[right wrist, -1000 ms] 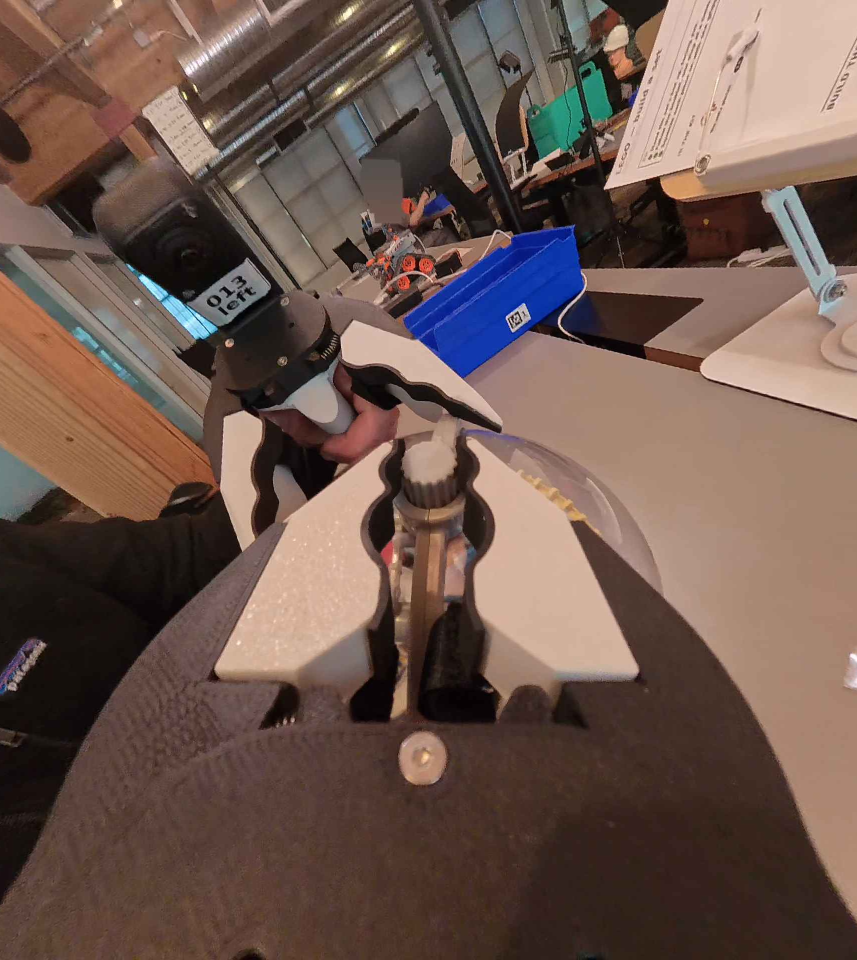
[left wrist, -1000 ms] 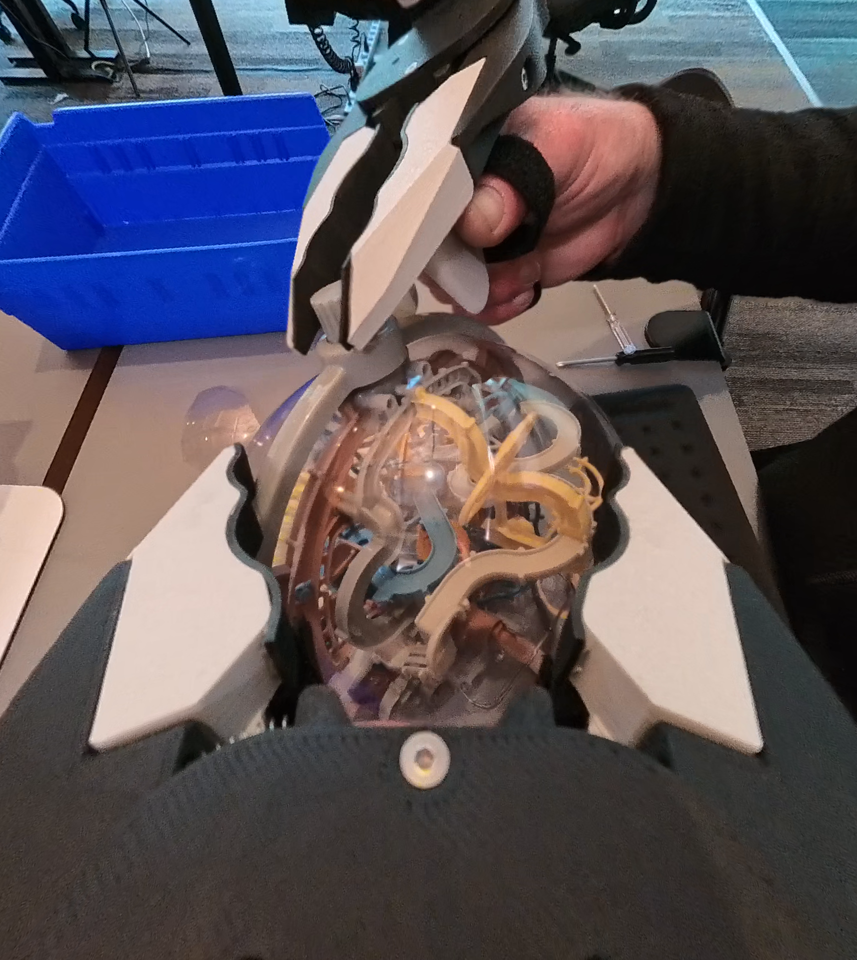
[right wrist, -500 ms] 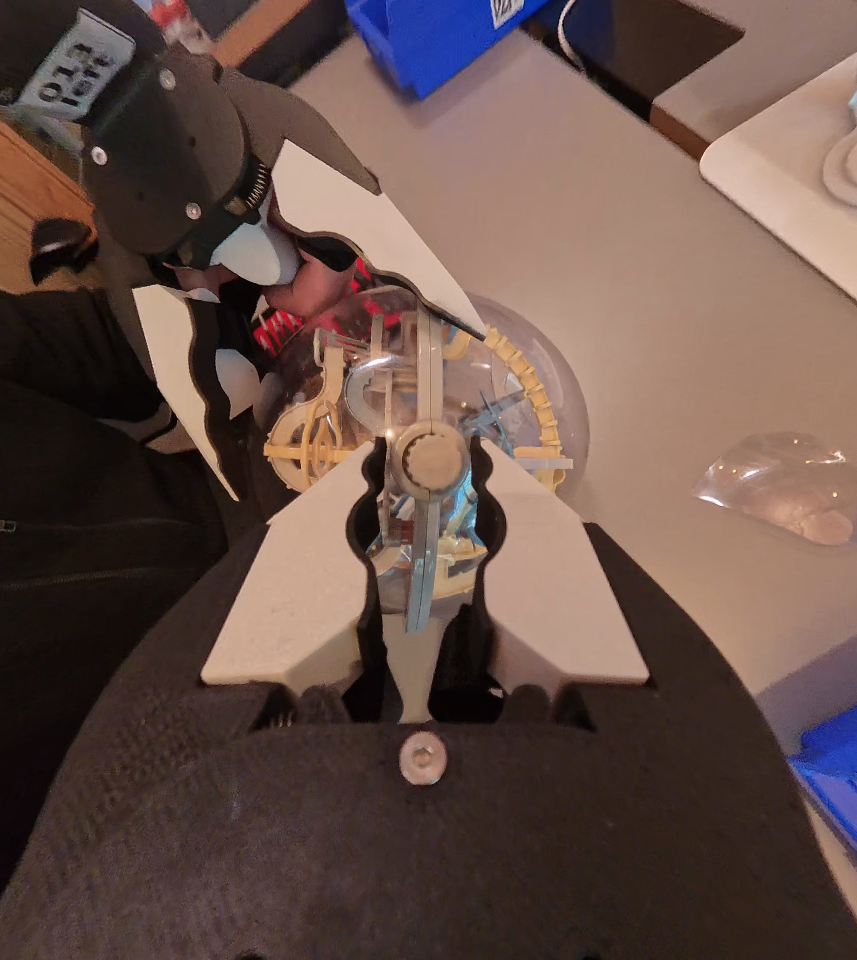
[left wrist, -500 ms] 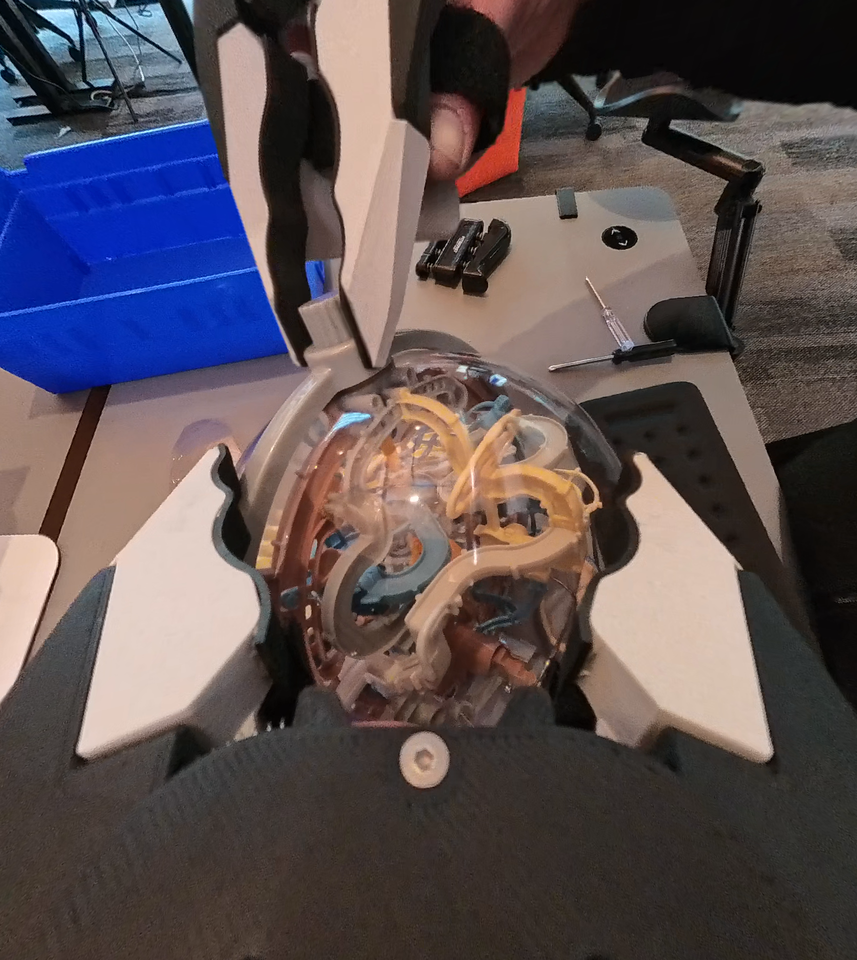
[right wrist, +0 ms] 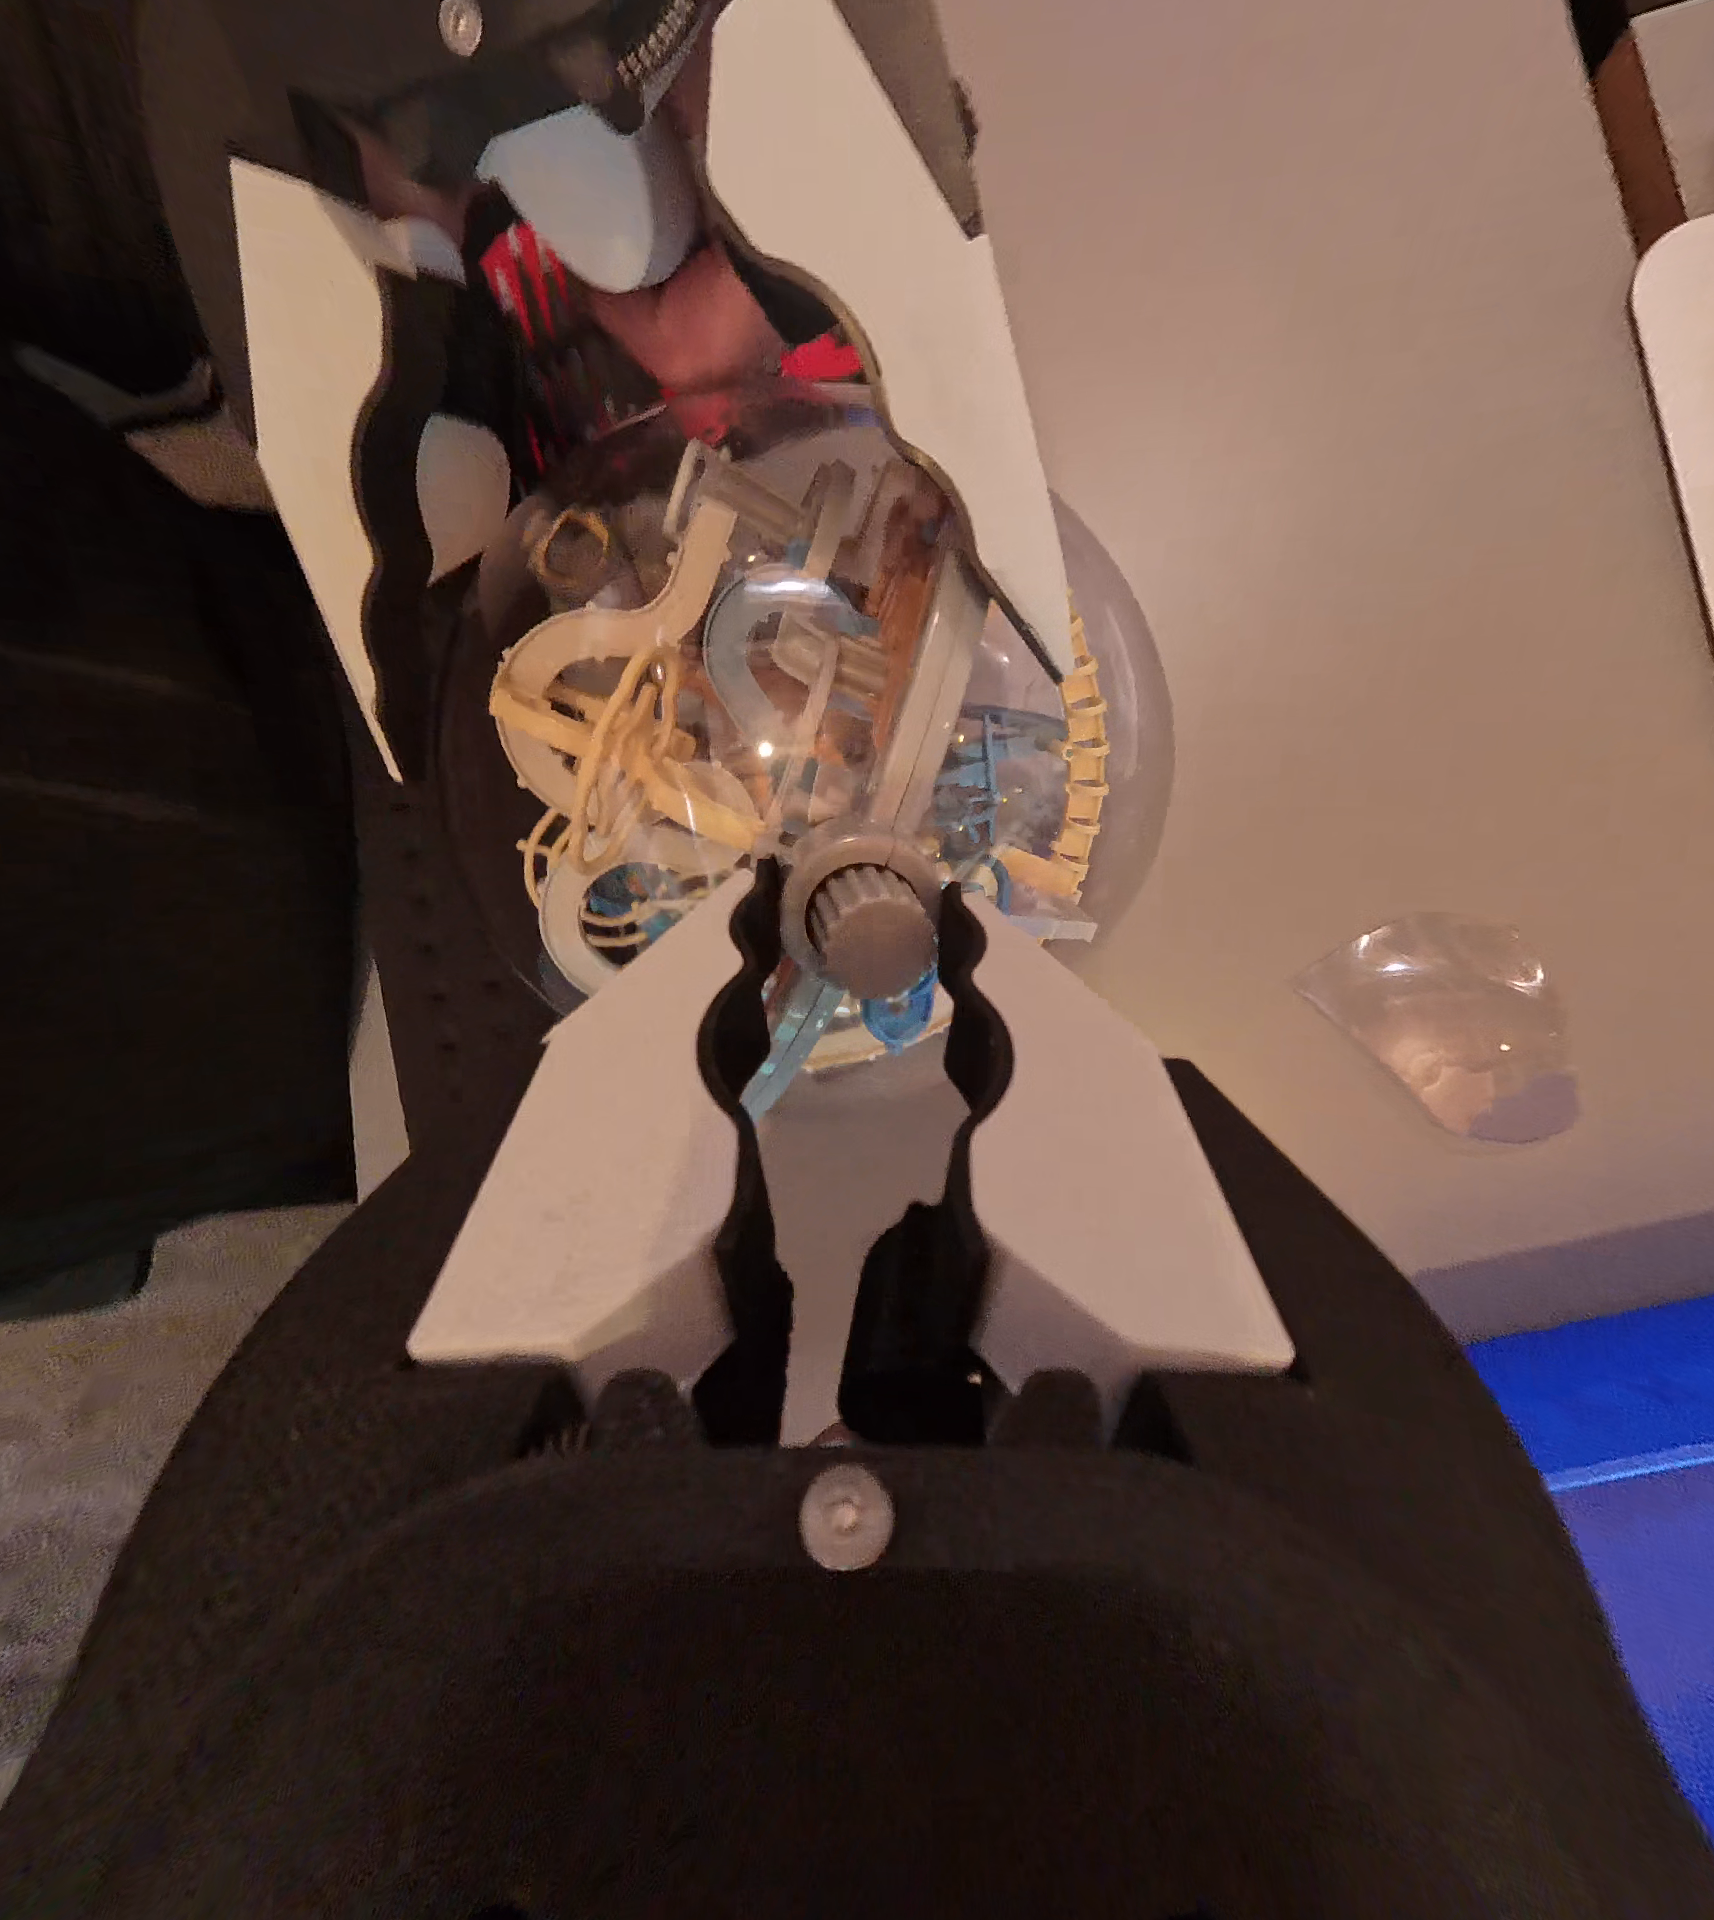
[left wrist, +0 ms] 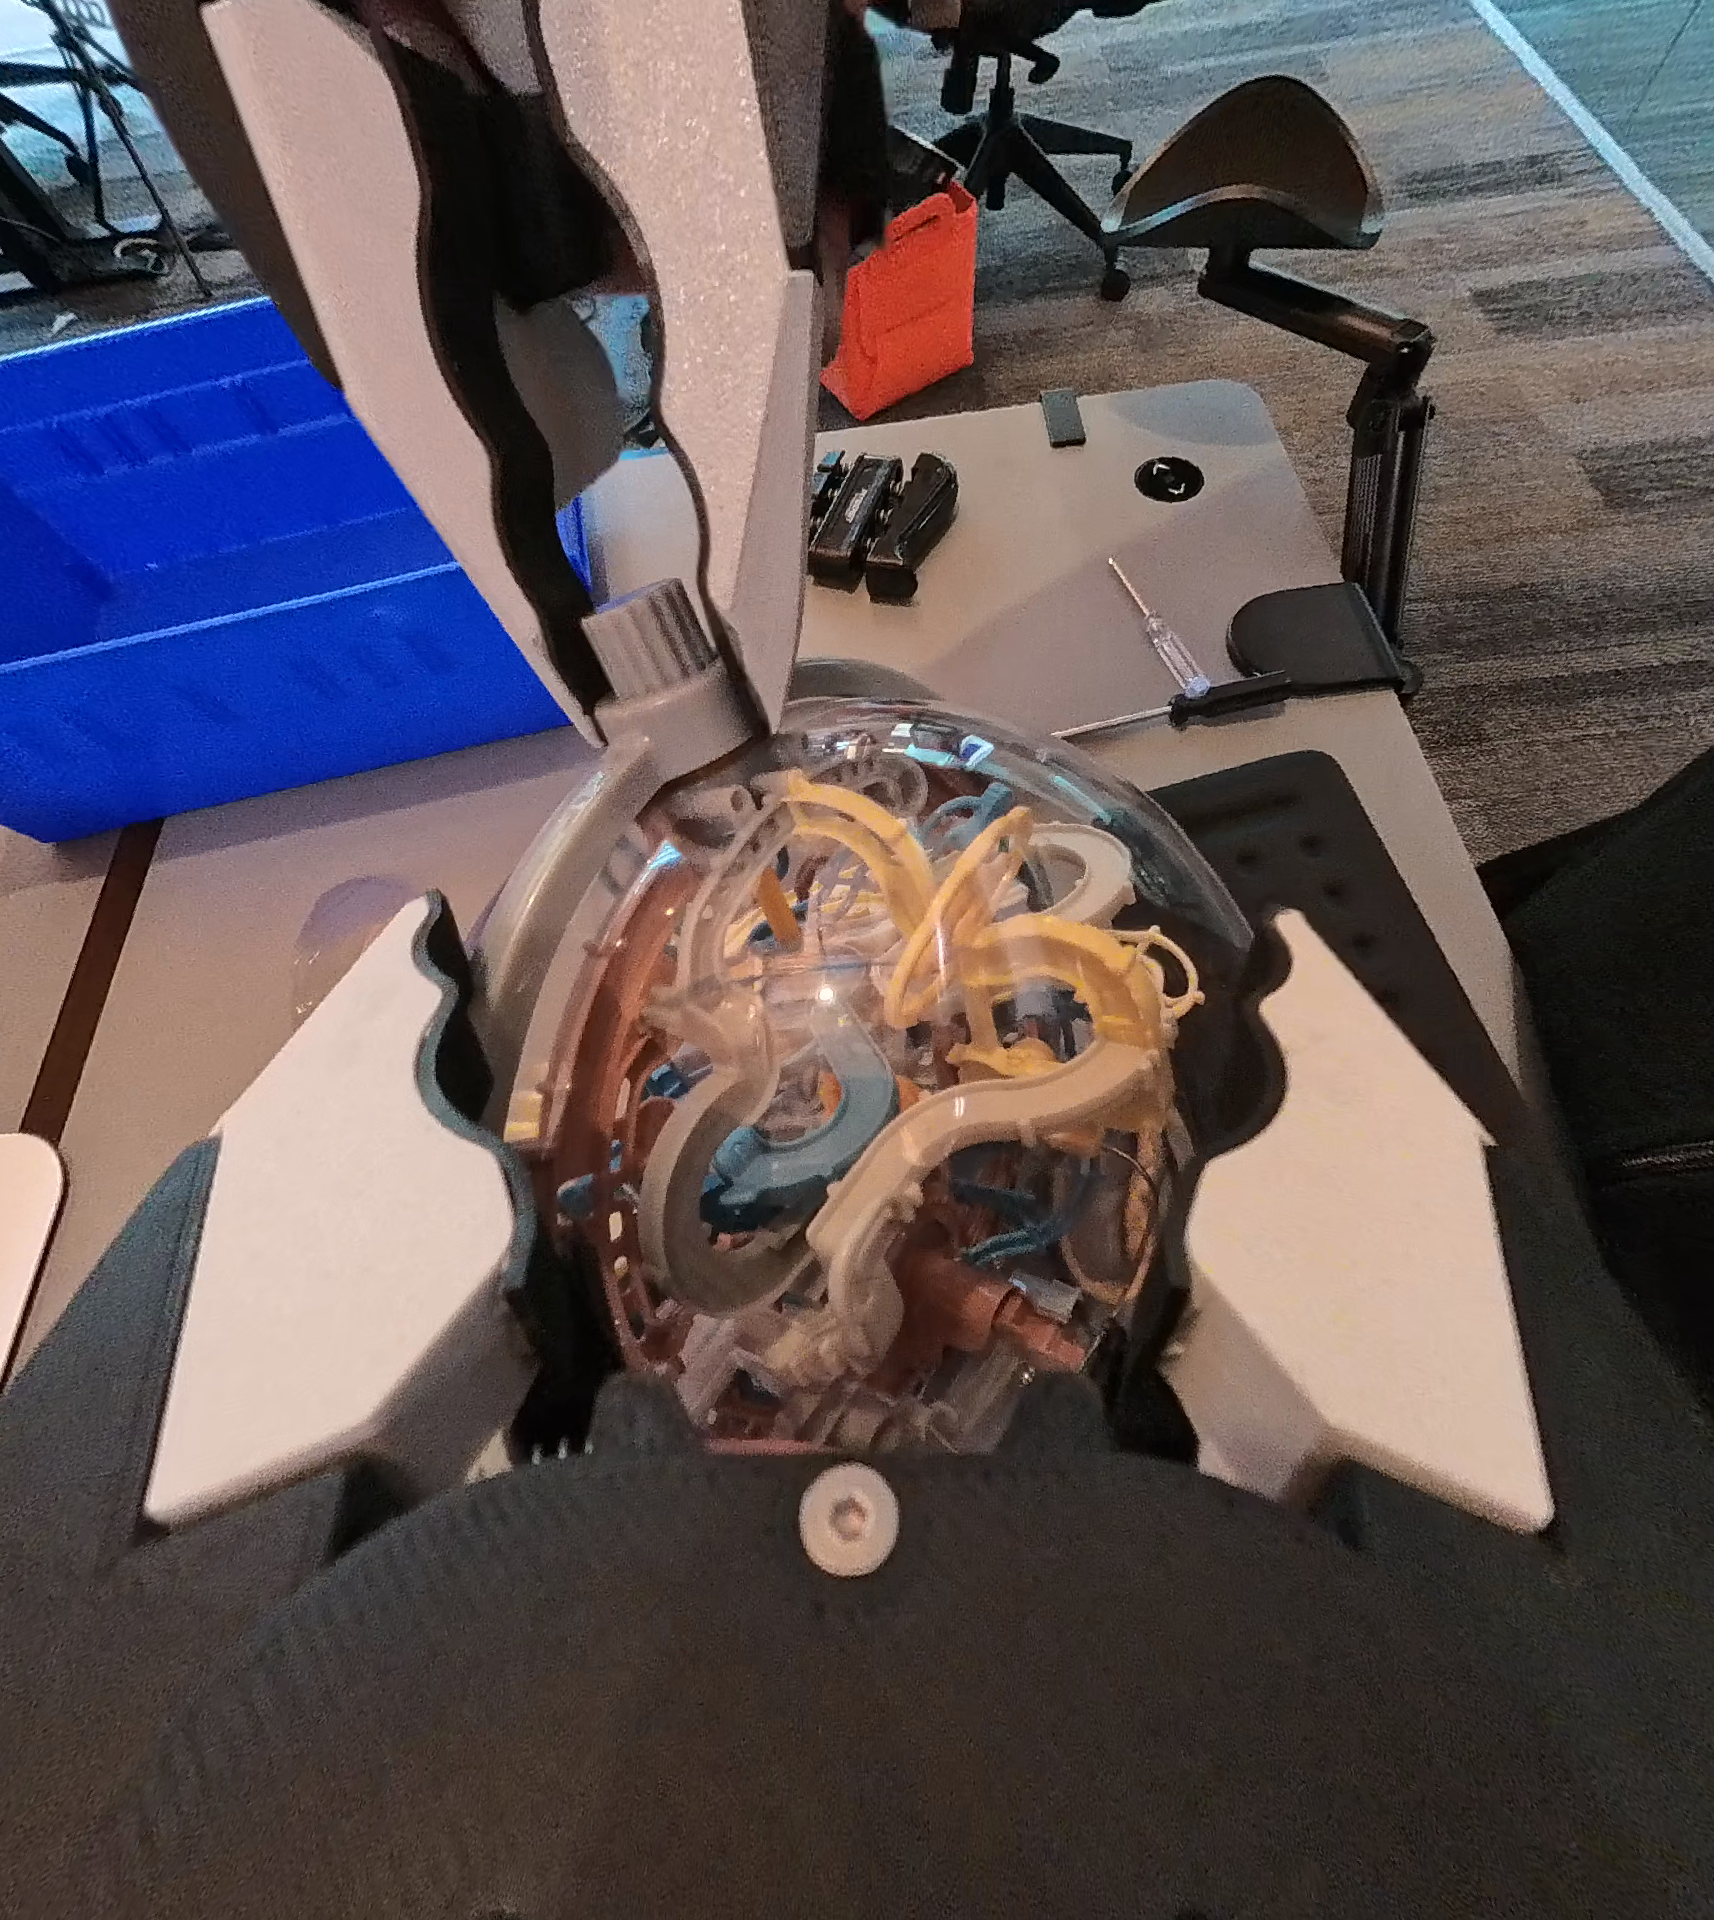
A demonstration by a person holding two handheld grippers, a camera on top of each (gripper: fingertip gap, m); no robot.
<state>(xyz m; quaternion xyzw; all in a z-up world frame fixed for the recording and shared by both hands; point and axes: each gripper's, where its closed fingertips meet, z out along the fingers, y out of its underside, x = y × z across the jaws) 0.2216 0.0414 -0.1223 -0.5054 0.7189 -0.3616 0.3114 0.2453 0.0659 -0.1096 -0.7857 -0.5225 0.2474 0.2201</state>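
The left gripper (left wrist: 858,1029) has its jaws spread wide around the clear maze ball (left wrist: 863,1049), clamping its flanks just above the worktop (left wrist: 1019,582), with the blue bin (left wrist: 157,582) off to the left beyond it. The ball looks like a rigid, light, smooth plastic shell with delicate tracks inside, so it is probably slippery on the dome and best held across its widest part or by its grey knob (right wrist: 868,914). The right gripper (right wrist: 858,920) comes down from above, its jaws closed narrowly on that ribbed knob.
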